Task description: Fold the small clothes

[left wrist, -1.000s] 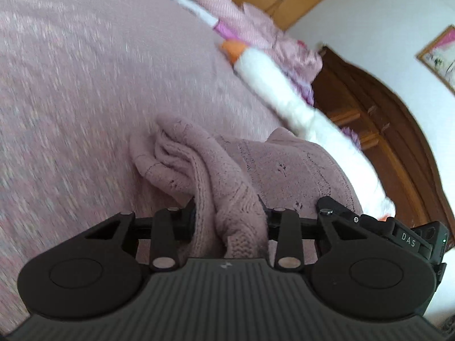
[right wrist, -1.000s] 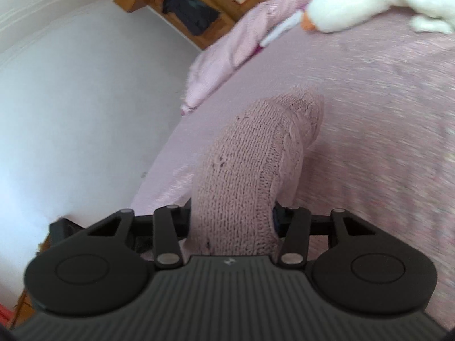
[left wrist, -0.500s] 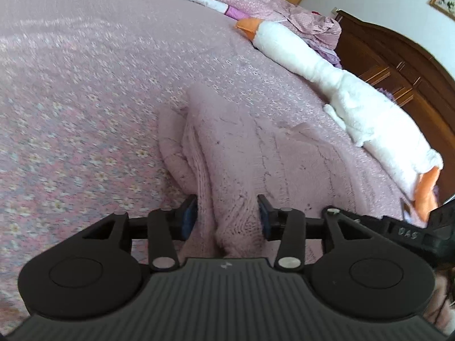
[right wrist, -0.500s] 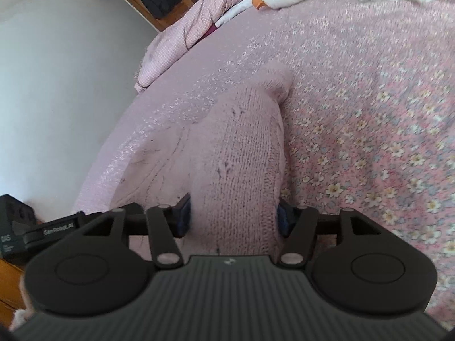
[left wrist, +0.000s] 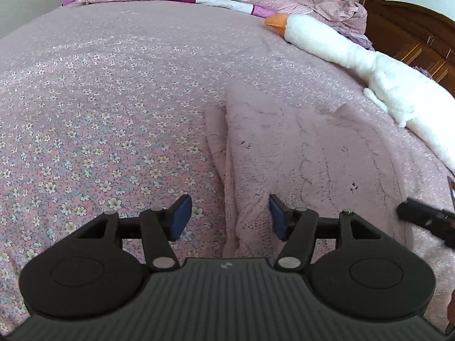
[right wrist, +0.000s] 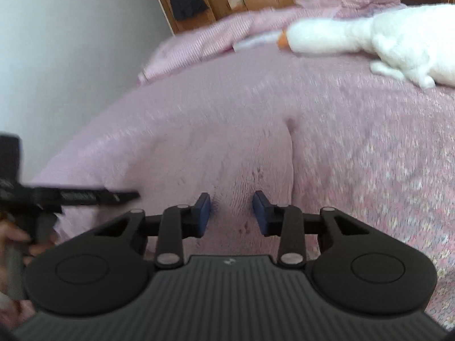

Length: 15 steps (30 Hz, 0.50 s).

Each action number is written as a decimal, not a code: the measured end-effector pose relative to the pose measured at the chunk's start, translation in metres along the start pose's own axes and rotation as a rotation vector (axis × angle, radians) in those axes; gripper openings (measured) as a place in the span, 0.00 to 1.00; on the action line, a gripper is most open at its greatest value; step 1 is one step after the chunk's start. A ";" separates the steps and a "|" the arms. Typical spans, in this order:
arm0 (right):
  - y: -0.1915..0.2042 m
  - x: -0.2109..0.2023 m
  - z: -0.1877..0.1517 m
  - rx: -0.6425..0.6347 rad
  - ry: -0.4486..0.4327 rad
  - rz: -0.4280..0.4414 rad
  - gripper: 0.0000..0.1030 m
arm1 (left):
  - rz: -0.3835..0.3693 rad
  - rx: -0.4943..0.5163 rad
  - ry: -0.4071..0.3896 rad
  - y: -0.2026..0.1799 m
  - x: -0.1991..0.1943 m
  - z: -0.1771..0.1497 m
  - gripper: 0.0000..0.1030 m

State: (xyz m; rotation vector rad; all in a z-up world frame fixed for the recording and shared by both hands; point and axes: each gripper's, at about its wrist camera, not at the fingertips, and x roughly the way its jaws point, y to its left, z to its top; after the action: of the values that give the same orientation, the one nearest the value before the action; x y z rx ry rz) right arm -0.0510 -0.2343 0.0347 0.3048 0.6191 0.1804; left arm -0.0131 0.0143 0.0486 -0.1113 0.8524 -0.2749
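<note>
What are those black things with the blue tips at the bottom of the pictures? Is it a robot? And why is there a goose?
It is not a robot by itself. A person holds two grabbing tools, one in each hand, and each tool has a camera that looks out along its two fingers. So one picture comes from the left gripper and the other from the right gripper. The blue tips are soft pads for pinching. Both tools are open now and pinch nothing. Under them lies a small pink knitted sweater, folded on a bed with a flowery pink bedspread. The goose is a white plush toy lying farther back on the bed, apart from the sweater. The right picture is blurry.
</note>
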 end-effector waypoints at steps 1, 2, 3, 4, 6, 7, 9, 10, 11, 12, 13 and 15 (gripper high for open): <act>-0.003 0.008 -0.003 0.018 0.011 0.000 0.35 | 0.005 0.001 0.000 0.001 0.002 0.000 0.67; -0.005 0.012 -0.004 0.025 0.002 0.003 0.36 | 0.010 0.000 0.000 -0.001 0.006 0.000 0.67; -0.006 0.012 -0.005 0.027 -0.005 0.003 0.36 | 0.012 -0.003 0.001 -0.001 0.007 0.001 0.69; -0.005 0.012 -0.004 0.029 -0.004 0.000 0.36 | 0.014 -0.008 0.003 -0.001 0.007 0.002 0.69; -0.003 0.010 -0.003 0.030 0.000 -0.007 0.37 | 0.011 -0.018 0.003 -0.001 0.004 0.002 0.70; -0.002 0.008 -0.002 0.029 -0.004 -0.013 0.37 | 0.009 -0.024 0.000 -0.001 0.001 0.002 0.70; 0.000 0.004 -0.003 0.035 -0.020 -0.022 0.38 | 0.011 -0.027 -0.002 -0.004 -0.005 0.002 0.70; 0.001 -0.001 -0.004 0.044 -0.030 -0.025 0.40 | 0.014 -0.024 -0.004 -0.005 -0.009 0.001 0.70; 0.001 -0.003 -0.005 0.053 -0.038 -0.028 0.45 | 0.018 -0.017 -0.007 -0.007 -0.014 0.000 0.70; 0.002 -0.005 -0.004 0.062 -0.044 -0.027 0.49 | 0.020 -0.006 -0.010 -0.010 -0.019 0.000 0.70; 0.003 -0.008 -0.005 0.068 -0.049 -0.024 0.50 | 0.022 0.006 -0.014 -0.012 -0.024 -0.001 0.70; 0.006 -0.014 -0.007 0.068 -0.062 -0.024 0.55 | 0.030 0.030 -0.019 -0.019 -0.035 -0.003 0.71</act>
State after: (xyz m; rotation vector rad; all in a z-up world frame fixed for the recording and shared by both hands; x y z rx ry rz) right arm -0.0675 -0.2308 0.0387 0.3672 0.5682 0.1267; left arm -0.0411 0.0061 0.0754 -0.0727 0.8303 -0.2585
